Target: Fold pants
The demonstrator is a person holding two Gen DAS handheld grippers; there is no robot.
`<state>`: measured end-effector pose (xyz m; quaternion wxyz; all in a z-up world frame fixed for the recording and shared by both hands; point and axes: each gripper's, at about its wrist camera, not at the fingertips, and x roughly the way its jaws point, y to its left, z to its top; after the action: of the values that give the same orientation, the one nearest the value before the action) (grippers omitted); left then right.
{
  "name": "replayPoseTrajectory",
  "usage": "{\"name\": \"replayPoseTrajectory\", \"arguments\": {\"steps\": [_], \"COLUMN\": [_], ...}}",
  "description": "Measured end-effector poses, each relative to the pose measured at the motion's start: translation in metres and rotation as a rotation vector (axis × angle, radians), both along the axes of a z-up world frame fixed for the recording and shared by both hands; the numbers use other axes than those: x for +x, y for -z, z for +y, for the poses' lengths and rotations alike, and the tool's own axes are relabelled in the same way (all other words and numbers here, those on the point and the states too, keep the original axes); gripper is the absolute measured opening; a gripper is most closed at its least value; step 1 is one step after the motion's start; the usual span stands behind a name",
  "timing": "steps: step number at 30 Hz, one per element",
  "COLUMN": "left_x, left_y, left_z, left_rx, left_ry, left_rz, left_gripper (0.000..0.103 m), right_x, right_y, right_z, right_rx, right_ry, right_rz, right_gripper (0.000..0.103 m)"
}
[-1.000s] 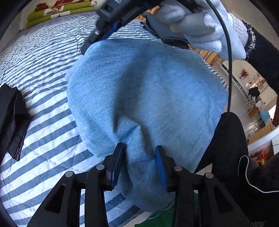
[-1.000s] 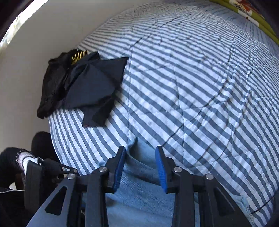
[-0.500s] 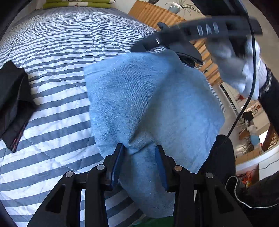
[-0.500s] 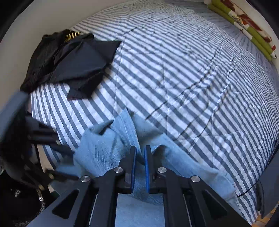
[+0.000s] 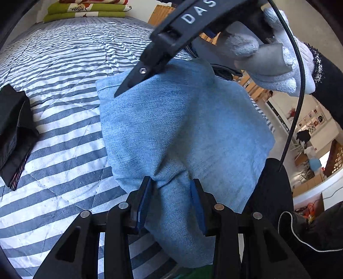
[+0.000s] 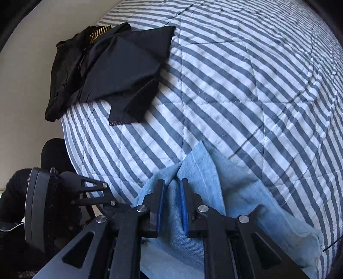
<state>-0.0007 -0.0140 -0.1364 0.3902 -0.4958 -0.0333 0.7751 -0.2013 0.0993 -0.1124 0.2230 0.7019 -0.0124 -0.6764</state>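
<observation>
The light blue denim pants (image 5: 182, 120) lie folded at the near edge of the striped bed. My left gripper (image 5: 171, 182) is shut on a bunched fold at their near edge, the cloth pinched between the blue pads. The right gripper (image 6: 172, 184) points steeply down and is shut on a raised ridge of the pants (image 6: 246, 193) at the far side. In the left wrist view its black finger (image 5: 137, 79) crosses above the pants' far corner, held by a white-gloved hand (image 5: 268, 55). The left gripper's frame (image 6: 92, 193) shows at the lower left of the right wrist view.
A blue and white striped quilt (image 6: 235, 85) covers the bed. A crumpled black garment (image 6: 111, 70) lies near the bed's corner, also at the left edge (image 5: 12, 133). Green folded cushions (image 5: 85, 10) sit at the far end. A person's dark-clad leg (image 5: 272, 193) stands beside the bed.
The right gripper's jaws went from wide apart around the denim to closed on a fold of it, and it swung lower over the pants' far corner. The left gripper kept its grip.
</observation>
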Motion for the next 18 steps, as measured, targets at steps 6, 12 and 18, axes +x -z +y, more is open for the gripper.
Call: {"name": "replayPoseTrajectory", "arguments": {"steps": [6,12,18], "left_x": [0.004,0.013,-0.003], "left_y": [0.000,-0.016,-0.018], "left_z": [0.001,-0.008,0.000], "left_rx": [-0.011,0.030,-0.010], "left_ry": [0.007,0.009,0.002], "left_rz": [0.007,0.023,0.004], "left_gripper": [0.039,0.039,0.043], "right_x": [0.031,0.044,-0.009], "right_y": [-0.024,-0.080,-0.066], "right_z": [-0.015,-0.017,0.027], "right_rx": [0.107,0.087,0.003], "right_ry": [-0.069,-0.014,0.281], "right_rz": [0.138,0.312,0.359], "right_gripper": [0.004,0.002,0.002]}}
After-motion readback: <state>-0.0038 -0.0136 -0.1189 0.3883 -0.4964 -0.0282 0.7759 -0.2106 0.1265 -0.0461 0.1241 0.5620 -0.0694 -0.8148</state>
